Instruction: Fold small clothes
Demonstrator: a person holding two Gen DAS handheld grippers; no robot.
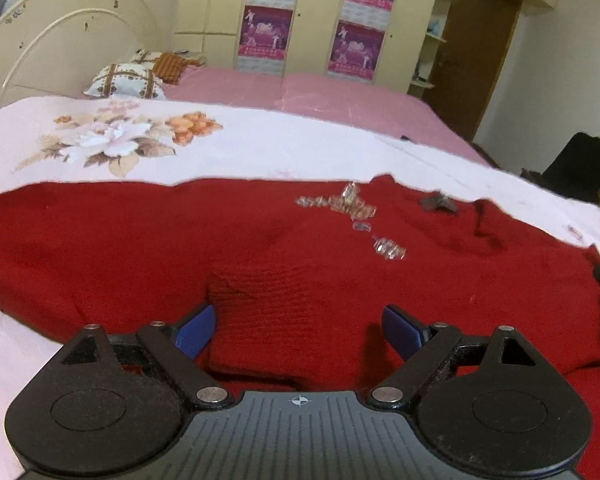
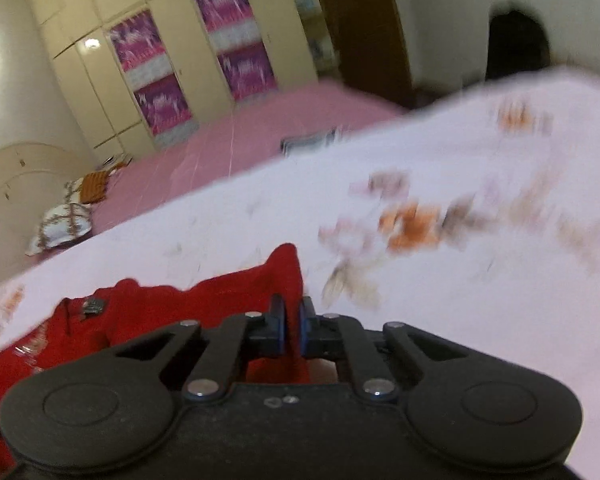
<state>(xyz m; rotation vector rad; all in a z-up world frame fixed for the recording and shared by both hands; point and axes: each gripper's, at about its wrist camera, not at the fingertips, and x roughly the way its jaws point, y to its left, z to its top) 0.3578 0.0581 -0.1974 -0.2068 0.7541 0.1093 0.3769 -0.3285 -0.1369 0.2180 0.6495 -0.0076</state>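
Left claw (image 1: 298, 330) spread wide over a raised knit fold. Right claw (image 2: 293, 326) pinching the red sweater (image 1: 260, 248) at its edge. Sweater lies flat on the floral sheet (image 1: 120, 140), clear beads (image 1: 352, 208) at one o'clock, dark tag beyond.

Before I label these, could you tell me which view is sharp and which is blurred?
Left wrist view: mostly sharp, the red sweater and its sequins clear, fisheye bending the headboard. Right wrist view: motion-blurred, floral sheet smeared, glare at left.
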